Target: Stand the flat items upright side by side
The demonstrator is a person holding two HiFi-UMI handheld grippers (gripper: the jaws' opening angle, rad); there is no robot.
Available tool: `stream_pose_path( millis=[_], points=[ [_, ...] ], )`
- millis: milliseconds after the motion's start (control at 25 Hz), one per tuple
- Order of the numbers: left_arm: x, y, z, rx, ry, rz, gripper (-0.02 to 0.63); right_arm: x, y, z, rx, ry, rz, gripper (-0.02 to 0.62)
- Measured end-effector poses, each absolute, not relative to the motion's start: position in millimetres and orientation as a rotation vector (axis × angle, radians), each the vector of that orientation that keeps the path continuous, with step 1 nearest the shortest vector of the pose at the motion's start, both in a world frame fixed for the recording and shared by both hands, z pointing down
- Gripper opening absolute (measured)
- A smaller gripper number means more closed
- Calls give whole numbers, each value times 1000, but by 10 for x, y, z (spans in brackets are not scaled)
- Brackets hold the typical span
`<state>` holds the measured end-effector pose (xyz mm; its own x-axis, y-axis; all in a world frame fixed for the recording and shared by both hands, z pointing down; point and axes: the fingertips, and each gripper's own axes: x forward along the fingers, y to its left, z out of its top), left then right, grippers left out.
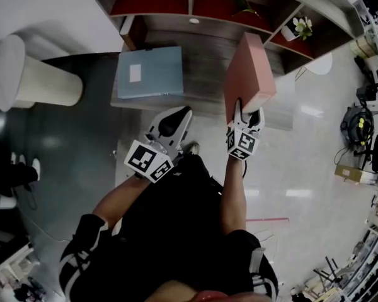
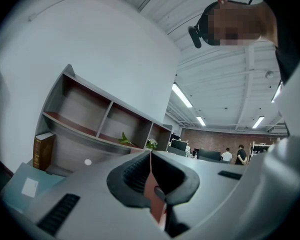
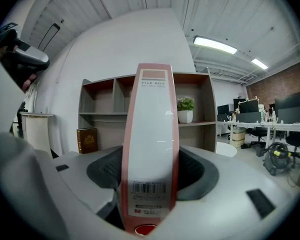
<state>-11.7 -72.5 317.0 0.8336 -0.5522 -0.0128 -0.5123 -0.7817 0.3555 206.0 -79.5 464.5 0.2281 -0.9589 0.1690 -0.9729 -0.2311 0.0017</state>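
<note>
Before the shelves [image 1: 195, 8], right claw [image 1: 247, 113] clamps the upright pink file box [image 1: 249, 74]; left claw [image 1: 178, 115] closed.

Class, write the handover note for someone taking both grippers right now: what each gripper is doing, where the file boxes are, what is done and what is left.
Left gripper: shut, holding nothing, free near the counter's front.
Right gripper: clamped on the spine of the pink file box, held with its spine upright.
Blue file box: lying flat on the wooden counter, to the left of the pink one.
Done: pink box picked up and turned upright.
Left: set the pink box down standing, then raise the blue box and stand it beside it.
</note>
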Motion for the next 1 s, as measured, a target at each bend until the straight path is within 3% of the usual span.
stream_pose_path(
  millis=[1000],
  points=[
    [619, -1333, 3339, 2684, -699, -127, 29, 2577, -1407, 5017, 2389, -1768, 152, 295]
  ],
)
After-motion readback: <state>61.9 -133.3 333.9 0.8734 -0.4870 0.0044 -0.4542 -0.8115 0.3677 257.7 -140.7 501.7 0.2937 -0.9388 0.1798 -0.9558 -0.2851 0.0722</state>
